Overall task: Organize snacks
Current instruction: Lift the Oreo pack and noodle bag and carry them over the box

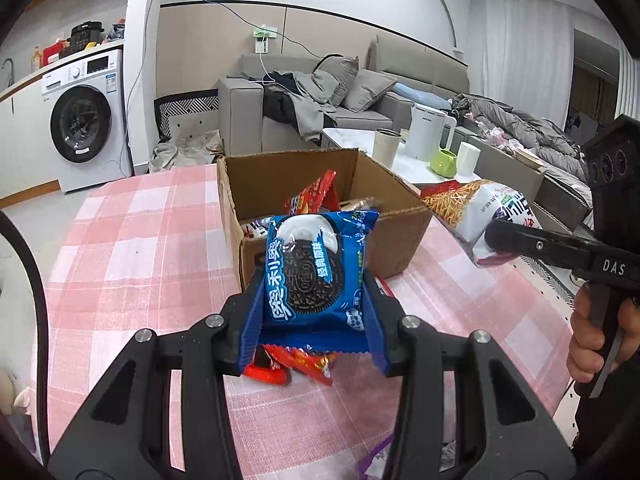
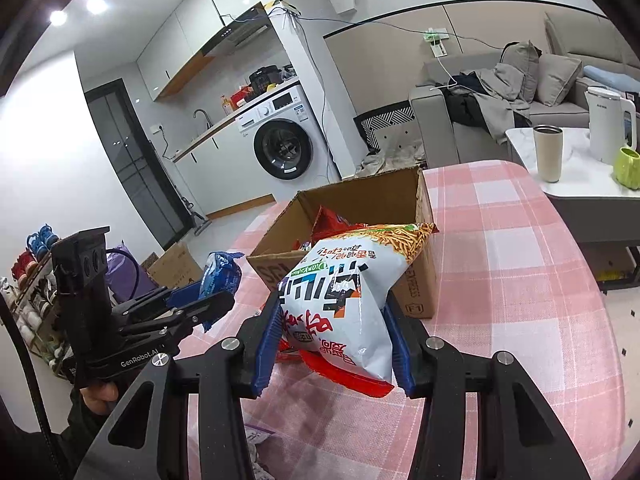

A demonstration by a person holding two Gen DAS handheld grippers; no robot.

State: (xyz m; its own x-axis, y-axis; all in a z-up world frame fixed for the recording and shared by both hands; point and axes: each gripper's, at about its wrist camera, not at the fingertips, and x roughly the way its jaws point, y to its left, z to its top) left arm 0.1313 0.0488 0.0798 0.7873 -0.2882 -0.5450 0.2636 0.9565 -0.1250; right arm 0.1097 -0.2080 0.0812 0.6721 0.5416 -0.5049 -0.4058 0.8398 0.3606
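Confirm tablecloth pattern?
Pink-and-white plaid tablecloth, clearest in the right wrist view.

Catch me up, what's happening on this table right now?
A person is sorting snacks with a gripper in each hand. The left gripper is shut on a blue Oreo pack; the right gripper is shut on a white snack bag. Both packs are held up in front of the open cardboard box, which already holds some packets. A red packet lies on the pink checked tablecloth.
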